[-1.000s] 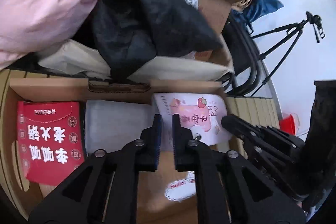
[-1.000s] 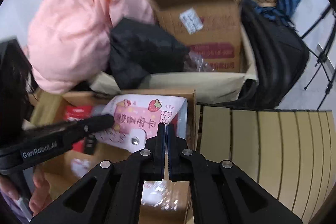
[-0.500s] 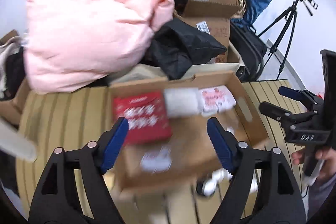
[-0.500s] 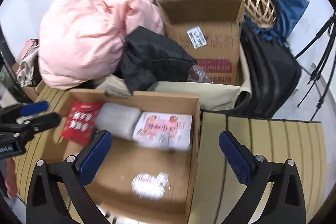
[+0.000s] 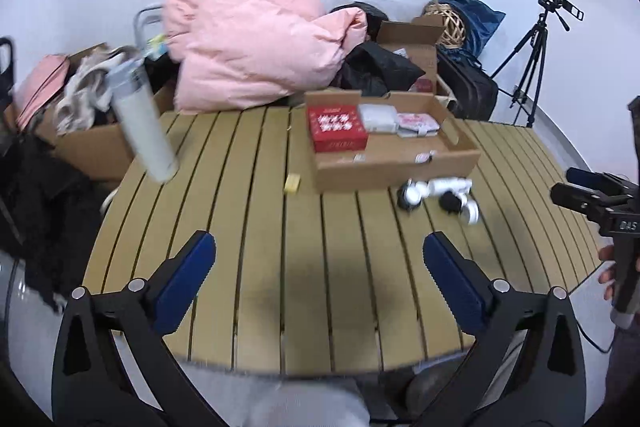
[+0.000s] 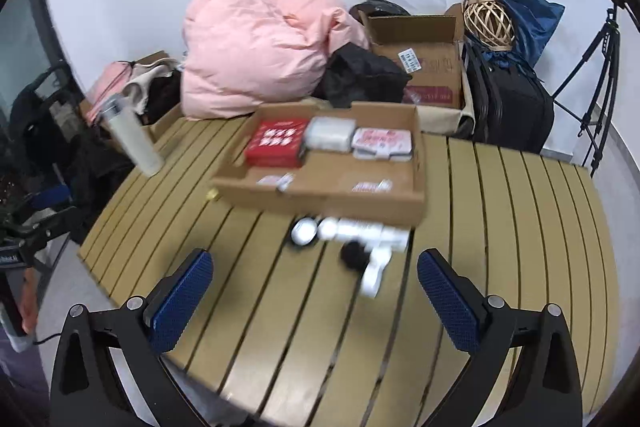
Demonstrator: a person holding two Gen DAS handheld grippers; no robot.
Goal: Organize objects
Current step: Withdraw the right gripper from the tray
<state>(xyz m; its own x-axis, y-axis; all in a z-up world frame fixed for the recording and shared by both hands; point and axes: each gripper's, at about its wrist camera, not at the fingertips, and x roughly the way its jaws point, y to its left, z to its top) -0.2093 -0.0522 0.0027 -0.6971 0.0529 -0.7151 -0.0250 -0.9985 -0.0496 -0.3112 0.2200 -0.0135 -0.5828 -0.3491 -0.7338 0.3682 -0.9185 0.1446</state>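
Toward the far edge of the slatted tabletop [image 6: 520, 227], the cardboard tray [image 6: 320, 199] holds a red box [image 6: 276, 143], a grey pack [image 6: 330, 133] and a pink pack [image 6: 382, 143] along its back wall. Left gripper [image 5: 320, 283], its jaws having just been opening, and right gripper [image 6: 314, 295] both gape, empty. Judged step: between placements. Next: reaching the white device [image 6: 360, 239] lying just before the tray.

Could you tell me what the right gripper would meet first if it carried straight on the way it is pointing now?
Probably the white device lying on the slatted table, just before the cardboard tray. The right gripper is open and empty; depth is uncertain.
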